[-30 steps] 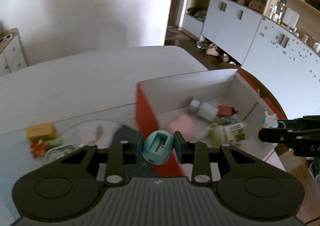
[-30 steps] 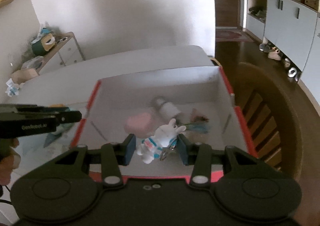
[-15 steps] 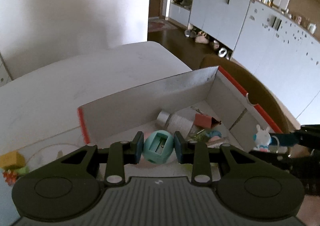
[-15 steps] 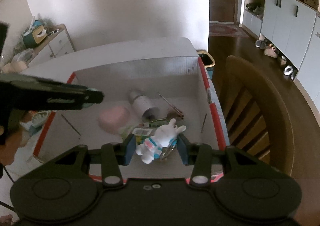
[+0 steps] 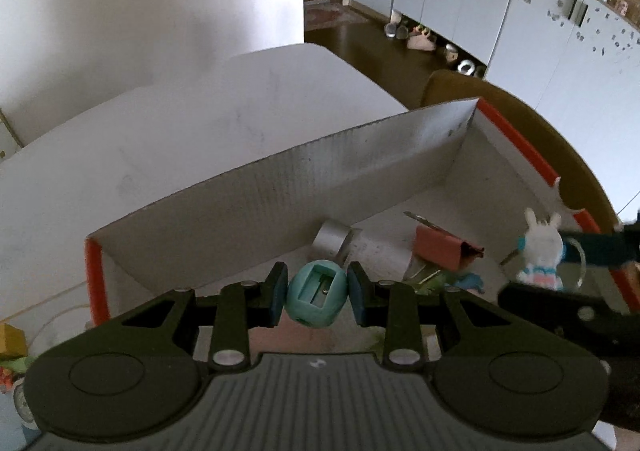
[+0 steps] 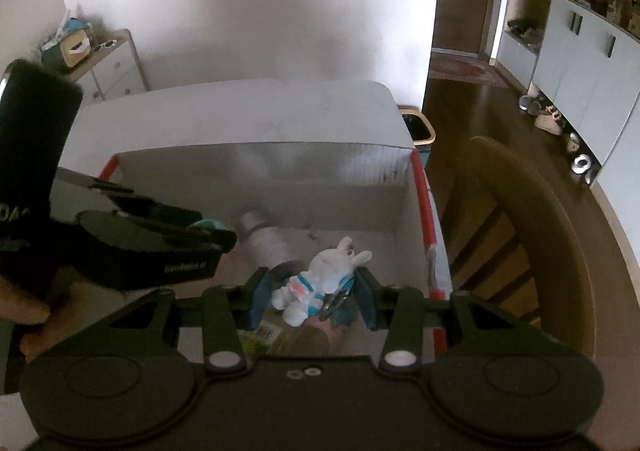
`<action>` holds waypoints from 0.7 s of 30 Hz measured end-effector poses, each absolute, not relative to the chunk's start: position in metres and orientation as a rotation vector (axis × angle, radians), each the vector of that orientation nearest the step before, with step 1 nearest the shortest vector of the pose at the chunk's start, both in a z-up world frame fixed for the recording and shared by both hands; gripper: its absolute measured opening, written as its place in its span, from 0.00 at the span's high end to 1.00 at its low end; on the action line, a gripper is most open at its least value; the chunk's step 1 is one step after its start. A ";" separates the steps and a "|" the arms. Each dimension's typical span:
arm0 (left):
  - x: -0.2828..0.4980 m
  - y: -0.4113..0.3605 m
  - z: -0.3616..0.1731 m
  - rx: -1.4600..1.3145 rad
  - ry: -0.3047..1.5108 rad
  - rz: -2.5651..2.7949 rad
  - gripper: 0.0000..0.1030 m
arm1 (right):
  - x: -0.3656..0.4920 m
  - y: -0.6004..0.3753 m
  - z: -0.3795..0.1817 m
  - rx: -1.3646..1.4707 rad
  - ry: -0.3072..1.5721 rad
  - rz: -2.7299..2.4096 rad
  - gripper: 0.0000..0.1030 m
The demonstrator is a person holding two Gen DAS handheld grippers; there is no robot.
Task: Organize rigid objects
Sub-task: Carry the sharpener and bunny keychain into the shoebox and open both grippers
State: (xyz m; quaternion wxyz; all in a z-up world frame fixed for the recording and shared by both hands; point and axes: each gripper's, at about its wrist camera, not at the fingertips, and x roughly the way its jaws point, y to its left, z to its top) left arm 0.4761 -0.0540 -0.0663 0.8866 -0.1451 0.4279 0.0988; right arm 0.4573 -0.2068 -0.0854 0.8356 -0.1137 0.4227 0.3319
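Each tool is matte black plastic: the left tool (image 5: pixel 316 293) has blue pads, silver pivot screws, two round recesses and a ribbed grey body. The right tool (image 6: pixel 314 293) is the same, with white lettering on the left tool's side.

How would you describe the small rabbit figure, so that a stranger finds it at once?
Find the white cardboard box with red edges on the table. Above its inside, the right tool holds the rabbit figure. It alone is white with long ears and teal-pink stripes.
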 end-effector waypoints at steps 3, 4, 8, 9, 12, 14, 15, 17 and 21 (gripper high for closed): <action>0.483 -0.053 -0.073 -0.295 0.911 0.209 0.69 | 0.463 -0.201 -0.093 -0.258 0.917 0.707 0.57; 0.486 -0.053 -0.075 -0.289 0.921 0.209 0.69 | 0.463 -0.199 -0.096 -0.272 0.918 0.711 0.57; 0.493 -0.054 -0.082 -0.250 0.954 0.214 0.69 | 0.462 -0.195 -0.106 -0.302 0.933 0.721 0.57; 0.494 -0.054 -0.083 -0.246 0.959 0.214 0.69 | 0.461 -0.194 -0.108 -0.304 0.937 0.721 0.57; 0.496 -0.053 -0.086 -0.240 0.972 0.216 0.69 | 0.459 -0.193 -0.111 -0.322 0.938 0.723 0.57; 0.497 -0.052 -0.087 -0.243 0.976 0.211 0.69 | 0.458 -0.192 -0.111 -0.327 0.935 0.716 0.57; 0.497 -0.052 -0.088 -0.244 0.982 0.207 0.69 | 0.457 -0.190 -0.112 -0.332 0.935 0.716 0.57; 0.498 -0.053 -0.090 -0.242 0.993 0.204 0.69 | 0.456 -0.190 -0.111 -0.345 0.929 0.710 0.57; 0.497 -0.053 -0.091 -0.232 1.004 0.206 0.69 | 0.454 -0.189 -0.107 -0.353 0.917 0.711 0.50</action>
